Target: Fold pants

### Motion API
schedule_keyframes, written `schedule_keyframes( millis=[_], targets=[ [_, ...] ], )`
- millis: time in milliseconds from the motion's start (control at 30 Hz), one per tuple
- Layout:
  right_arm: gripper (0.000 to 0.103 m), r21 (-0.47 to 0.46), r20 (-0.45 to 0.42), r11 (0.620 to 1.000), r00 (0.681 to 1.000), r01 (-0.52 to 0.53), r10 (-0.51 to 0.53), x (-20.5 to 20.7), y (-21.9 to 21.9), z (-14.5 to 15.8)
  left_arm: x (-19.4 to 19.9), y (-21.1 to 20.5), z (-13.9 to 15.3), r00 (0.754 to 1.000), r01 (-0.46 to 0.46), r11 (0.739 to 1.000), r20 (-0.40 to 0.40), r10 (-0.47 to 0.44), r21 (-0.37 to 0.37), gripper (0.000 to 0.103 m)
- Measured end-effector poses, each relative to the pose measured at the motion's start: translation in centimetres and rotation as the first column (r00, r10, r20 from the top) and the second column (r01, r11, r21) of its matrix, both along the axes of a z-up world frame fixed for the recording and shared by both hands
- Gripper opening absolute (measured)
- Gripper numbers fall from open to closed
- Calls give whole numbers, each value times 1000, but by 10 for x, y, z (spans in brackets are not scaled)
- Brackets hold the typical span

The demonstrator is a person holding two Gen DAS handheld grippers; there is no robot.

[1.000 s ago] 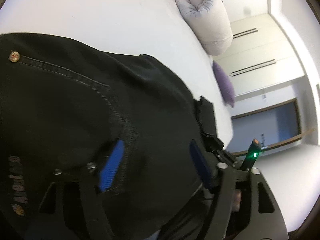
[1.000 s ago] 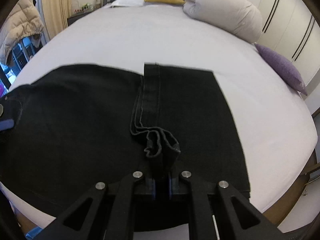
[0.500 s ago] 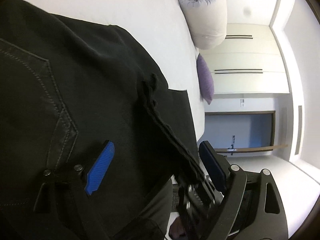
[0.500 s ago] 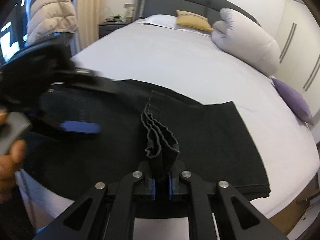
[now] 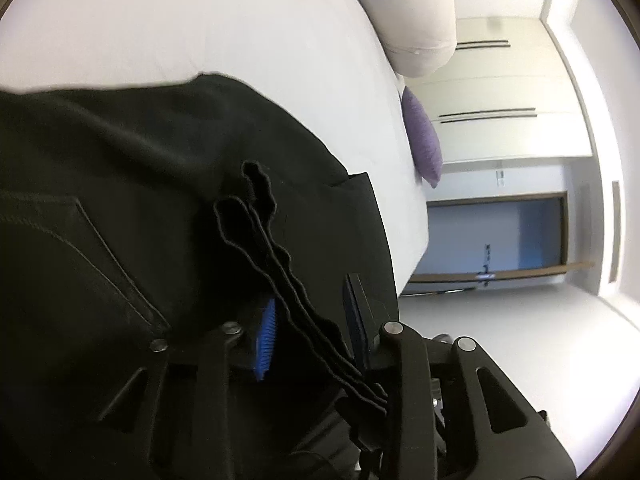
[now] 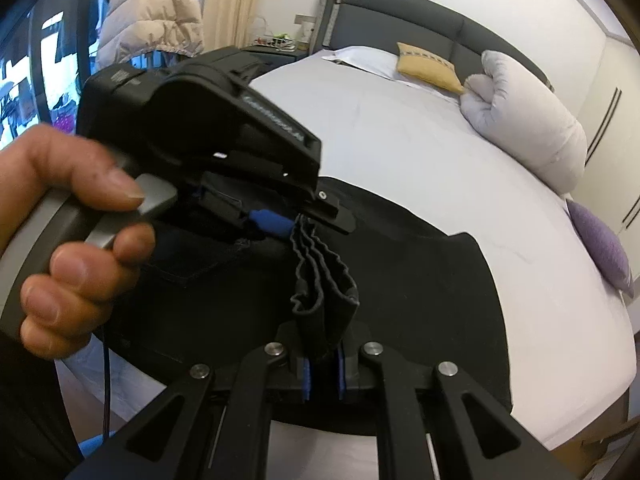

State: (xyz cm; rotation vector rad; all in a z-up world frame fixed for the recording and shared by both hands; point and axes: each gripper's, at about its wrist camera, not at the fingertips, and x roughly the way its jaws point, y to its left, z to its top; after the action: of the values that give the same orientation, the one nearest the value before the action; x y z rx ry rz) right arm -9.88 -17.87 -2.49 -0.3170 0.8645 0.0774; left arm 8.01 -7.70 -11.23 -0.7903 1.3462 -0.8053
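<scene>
Black pants (image 5: 120,200) (image 6: 420,300) lie spread across the white bed (image 5: 200,20) (image 6: 400,140). My right gripper (image 6: 322,368) is shut on a bunched, pleated edge of the pants (image 6: 320,280), held up off the bed. A person's hand (image 6: 72,240) holds my left gripper (image 6: 304,216) at the far end of that same bunch. In the left wrist view the layered edge (image 5: 272,248) runs between the left gripper's (image 5: 310,300) blue pads. Its jaws are closing, and a small gap still shows beside the fabric.
A rolled grey duvet (image 6: 528,132) (image 5: 408,12) and a purple cushion (image 6: 600,240) (image 5: 422,140) lie along the bed's right side. A yellow pillow (image 6: 428,66) rests by the dark headboard. A puffer jacket (image 6: 148,20) hangs at the left. The bed's near edge is just below the pants.
My left gripper has come up to the bunch that the right gripper holds, and its jaws have narrowed around it. The right gripper carried the bunch toward the left gripper.
</scene>
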Motion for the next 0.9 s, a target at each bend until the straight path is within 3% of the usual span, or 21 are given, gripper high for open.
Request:
schedule_keyframes(
  millis=[67,233,600,900],
  targets=[
    [11,-8,0,1000,1000,-20,20,2,6,-1,1,3,4,1000,2,1000,23,-3,27,20],
    [11,-38,-18,997,997,-71,71,3,26,-8,0,16,5,999,-12,997,40,9,70,20],
    [12,-62,-106,994,991,-85,78,2,30,-49,-6,36,-29,998,-70,992,3,70,108,20],
    [14,-70,-104,992,990,-107,100,-12,35,-47,-21,48,-8,993,-98,979,84,84,176,20]
  ],
)
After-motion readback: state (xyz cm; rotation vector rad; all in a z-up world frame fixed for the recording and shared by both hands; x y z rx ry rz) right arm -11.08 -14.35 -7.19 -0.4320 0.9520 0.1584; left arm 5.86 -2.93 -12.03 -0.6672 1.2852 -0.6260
